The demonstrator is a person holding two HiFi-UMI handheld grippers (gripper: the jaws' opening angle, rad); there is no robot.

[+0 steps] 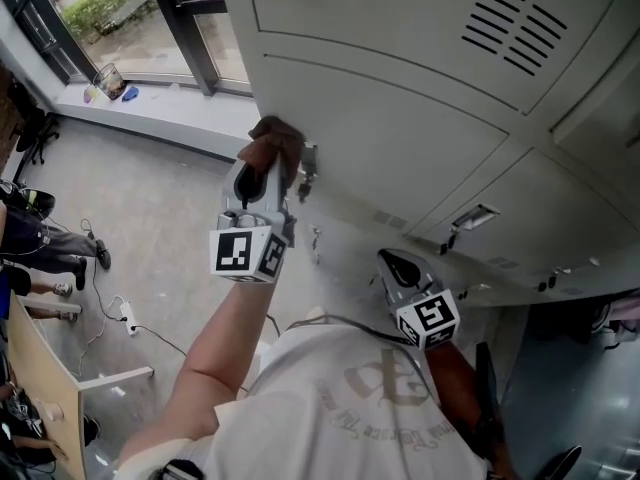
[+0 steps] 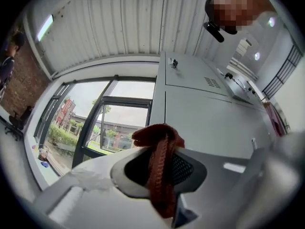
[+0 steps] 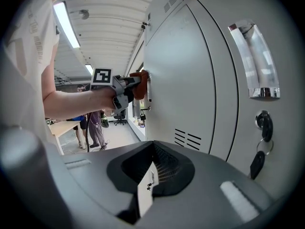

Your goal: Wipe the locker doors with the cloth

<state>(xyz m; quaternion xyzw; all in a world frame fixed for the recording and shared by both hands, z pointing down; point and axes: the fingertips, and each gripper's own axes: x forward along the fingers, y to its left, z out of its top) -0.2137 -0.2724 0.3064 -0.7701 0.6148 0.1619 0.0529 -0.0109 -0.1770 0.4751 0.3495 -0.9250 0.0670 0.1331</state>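
A rust-brown knitted cloth (image 1: 276,136) is bunched against the left edge of a pale grey locker door (image 1: 400,118). My left gripper (image 1: 266,173) is shut on it and points up at the door, next to a small latch (image 1: 306,168). In the left gripper view the cloth (image 2: 161,175) hangs pinched between the jaws, with the locker doors (image 2: 209,123) behind. My right gripper (image 1: 396,264) is lower and to the right, close to the lockers, shut with nothing in it. The right gripper view shows its jaws (image 3: 147,190) along a door (image 3: 186,89), with the left gripper (image 3: 127,87) and cloth (image 3: 139,79) beyond.
A chrome handle (image 3: 257,61) and a lock with hanging keys (image 3: 262,128) are near the right gripper. Vent slots (image 1: 515,28) mark the upper door. A window (image 1: 110,8) and its sill (image 1: 150,103) stand to the left. People (image 1: 30,238), a wooden table (image 1: 40,388) and a floor cable (image 1: 125,316) lie at left.
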